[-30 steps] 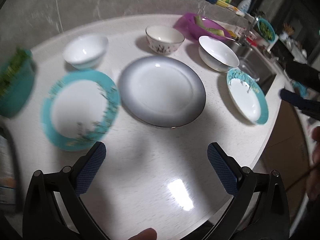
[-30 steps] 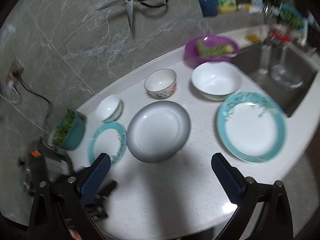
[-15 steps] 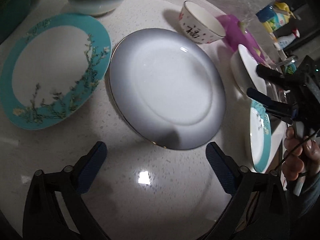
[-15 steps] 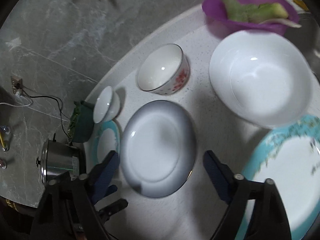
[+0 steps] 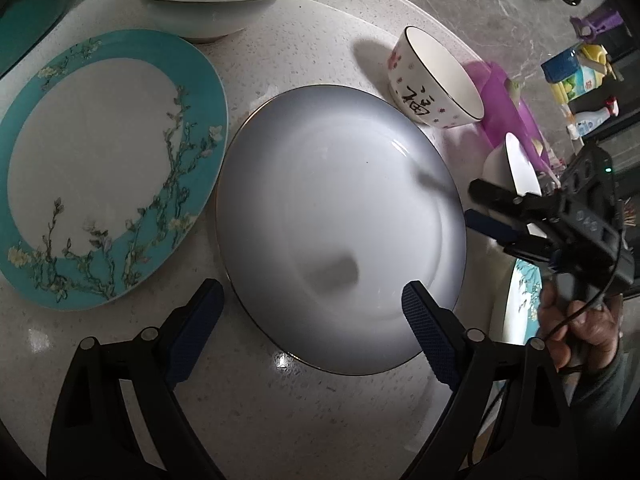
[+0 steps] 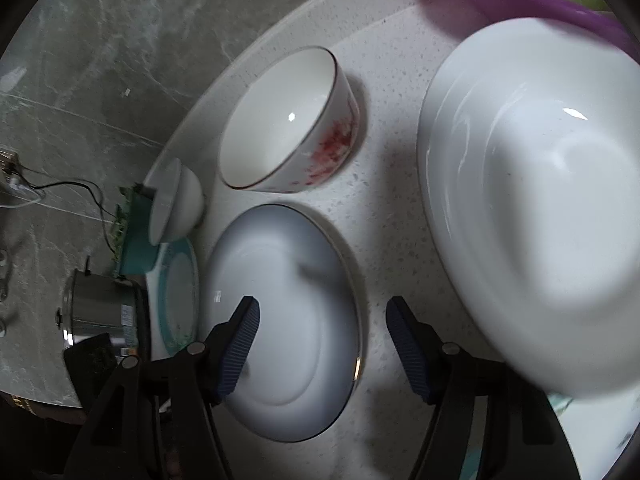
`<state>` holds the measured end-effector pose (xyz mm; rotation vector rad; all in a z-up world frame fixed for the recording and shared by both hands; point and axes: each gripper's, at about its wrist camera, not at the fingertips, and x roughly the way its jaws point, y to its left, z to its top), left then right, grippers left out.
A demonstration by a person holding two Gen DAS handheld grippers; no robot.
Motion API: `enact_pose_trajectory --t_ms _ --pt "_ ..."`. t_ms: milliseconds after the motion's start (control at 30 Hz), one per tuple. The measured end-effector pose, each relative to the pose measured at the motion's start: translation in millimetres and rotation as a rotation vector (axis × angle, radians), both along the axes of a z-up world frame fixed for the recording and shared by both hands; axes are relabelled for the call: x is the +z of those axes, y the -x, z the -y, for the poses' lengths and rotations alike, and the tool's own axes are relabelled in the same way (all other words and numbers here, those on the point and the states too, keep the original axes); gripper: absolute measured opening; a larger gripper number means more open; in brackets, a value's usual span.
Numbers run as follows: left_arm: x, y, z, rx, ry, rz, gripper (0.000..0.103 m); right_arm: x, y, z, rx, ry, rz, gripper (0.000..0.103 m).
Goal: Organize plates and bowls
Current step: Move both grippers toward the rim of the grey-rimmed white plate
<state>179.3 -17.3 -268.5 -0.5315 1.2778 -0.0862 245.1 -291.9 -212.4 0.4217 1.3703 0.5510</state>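
While both claws are hanging open and gripping nothing, their jaws having just been closing, the left claw point(image 5: 310, 308) is straddling the near rim of the round, glossy grey-rimmed plate point(image 5: 340, 224) lying empty on the speckled table point(image 5: 280, 412). The right claw point(image 6: 322, 334) is bracketing its opposite rim. Just beside it are sitting an empty teal floral plate point(image 5: 108, 168) and an empty flower-printed bowl point(image 6: 288, 120).

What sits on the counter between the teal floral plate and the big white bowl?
The grey-rimmed plate lies between the teal floral plate and the big white bowl, clearest in the right wrist view. The right gripper straddles its near rim, jaws having just narrowed, not pressing.
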Motion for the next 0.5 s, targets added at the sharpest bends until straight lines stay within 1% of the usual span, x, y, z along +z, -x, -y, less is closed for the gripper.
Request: enact_pose_trajectory --t_ms 100,200,267,300,367,400,433,467,500 --pt "1 -1 -5 0.016 0.027 -0.003 0.091 -2 -4 -1 0.015 -0.007 -0.004 0.067" --pt "1 2 -9 0.012 0.035 -0.003 0.09 -5 -6 -4 0.026 -0.034 -0.017 0.067" --pt "1 9 -15 0.017 0.053 -0.009 0.09 -6 -8 -7 0.048 -0.046 -0.028 0.067" --pt "1 13 -18 0.024 0.065 -0.011 0.09 -6 -8 -9 0.06 -0.047 -0.035 0.069" --pt "1 15 -22 0.037 0.095 -0.005 0.089 -6 -8 -15 0.086 -0.046 -0.042 0.075" --pt "1 15 -21 0.036 0.095 -0.001 0.089 -5 -8 -17 0.093 -0.046 -0.039 0.077" --pt "1 15 -20 0.03 0.086 0.005 0.087 -5 -8 -20 0.104 -0.049 -0.034 0.082" --pt "2 14 -19 0.024 0.068 0.008 0.083 -5 -8 -24 0.115 -0.048 -0.026 0.087" --pt "2 13 -18 0.017 0.045 0.01 0.08 -4 -7 -28 0.128 -0.041 -0.019 0.089"
